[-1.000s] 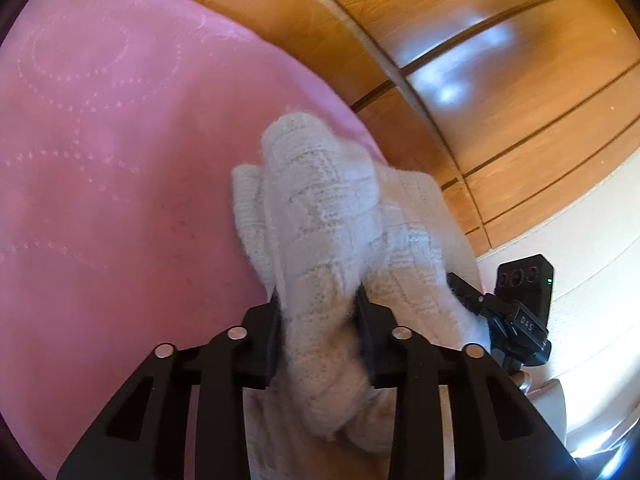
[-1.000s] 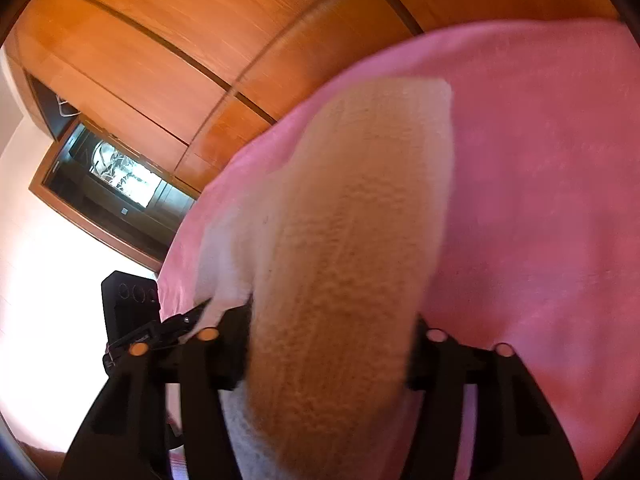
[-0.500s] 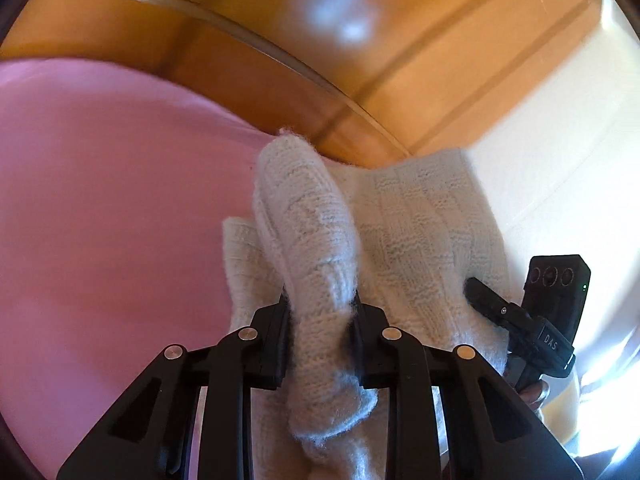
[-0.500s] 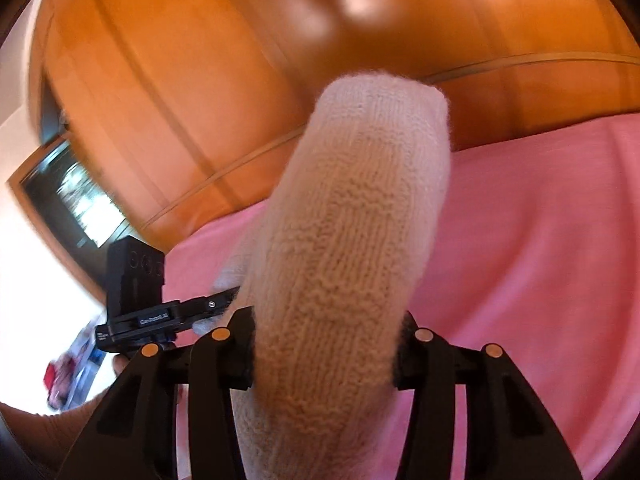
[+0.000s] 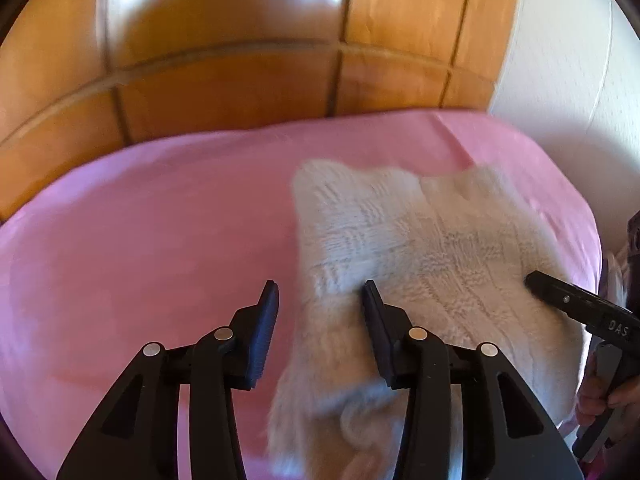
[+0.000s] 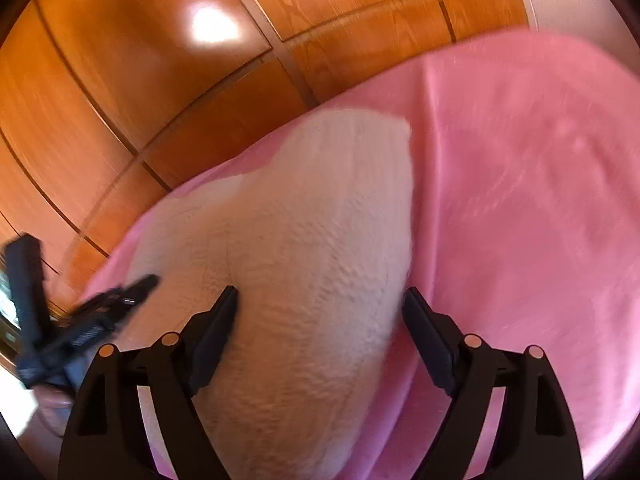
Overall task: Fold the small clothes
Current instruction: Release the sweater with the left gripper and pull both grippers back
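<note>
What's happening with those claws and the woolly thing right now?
Left claw and right claw just opened, pads off. Cream knit garment lying on pink sheet. Nothing in the way.

Cream basket-weave knit garment (image 5: 432, 248), plain pink bedspread (image 5: 152, 232), glossy orange-brown wood panelling (image 5: 224, 36)

The cream knit garment (image 5: 420, 248) is motion-blurred, its near end cut off below.

Bare pink sheet (image 5: 140, 232) lies open leftward — wooden headboard (image 5: 224, 80) walls off the far edge.
</note>
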`<state>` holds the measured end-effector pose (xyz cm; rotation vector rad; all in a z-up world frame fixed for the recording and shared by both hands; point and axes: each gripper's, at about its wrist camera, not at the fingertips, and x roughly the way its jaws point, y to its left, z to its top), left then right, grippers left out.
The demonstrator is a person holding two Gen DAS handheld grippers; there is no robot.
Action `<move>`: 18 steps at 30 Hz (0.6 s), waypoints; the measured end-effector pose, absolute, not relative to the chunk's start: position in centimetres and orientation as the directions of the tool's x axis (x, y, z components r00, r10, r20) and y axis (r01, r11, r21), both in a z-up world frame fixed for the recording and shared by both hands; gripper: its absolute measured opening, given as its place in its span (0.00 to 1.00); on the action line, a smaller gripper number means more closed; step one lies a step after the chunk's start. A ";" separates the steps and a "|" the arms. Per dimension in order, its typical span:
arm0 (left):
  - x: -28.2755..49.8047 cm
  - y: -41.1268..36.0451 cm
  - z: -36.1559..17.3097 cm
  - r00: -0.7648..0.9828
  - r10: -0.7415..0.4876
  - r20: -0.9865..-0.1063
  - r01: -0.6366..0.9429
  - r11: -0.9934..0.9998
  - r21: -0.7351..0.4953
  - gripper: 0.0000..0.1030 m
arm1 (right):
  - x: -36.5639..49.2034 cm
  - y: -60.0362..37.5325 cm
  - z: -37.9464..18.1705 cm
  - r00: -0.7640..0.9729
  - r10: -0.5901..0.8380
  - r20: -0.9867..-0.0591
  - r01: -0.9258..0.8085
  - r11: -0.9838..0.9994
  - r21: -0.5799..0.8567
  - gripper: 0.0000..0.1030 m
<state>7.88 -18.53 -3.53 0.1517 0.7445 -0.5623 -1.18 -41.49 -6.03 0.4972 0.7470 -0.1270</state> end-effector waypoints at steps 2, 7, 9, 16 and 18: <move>7.3 -17.6 -2.3 0.640 -0.431 -0.636 0.511 0.857 -0.067 0.42 | -1.8 -40.5 -4.2 0.744 -0.002 -0.668 0.293 0.900 0.324 0.79; 4.3 -16.8 -1.8 0.644 -0.478 -0.596 0.530 0.842 -0.103 0.42 | -2.4 -36.5 -0.8 0.792 -0.050 -0.609 0.244 0.940 0.240 0.69; 4.1 -17.8 -3.4 0.643 -0.431 -0.633 0.523 0.851 -0.047 0.42 | -1.9 -34.4 -1.6 0.775 -0.025 -0.632 0.227 0.944 0.241 0.69; 4.3 -18.1 -4.8 0.629 -0.407 -0.662 0.492 0.868 -0.065 0.49 | -0.6 -31.0 -5.3 0.712 -0.167 -0.682 0.288 0.955 0.067 0.77; 3.9 -17.1 -4.4 0.634 -0.420 -0.649 0.481 0.872 -0.093 0.51 | -0.9 -31.7 -5.0 0.723 -0.137 -0.677 0.298 0.946 0.126 0.79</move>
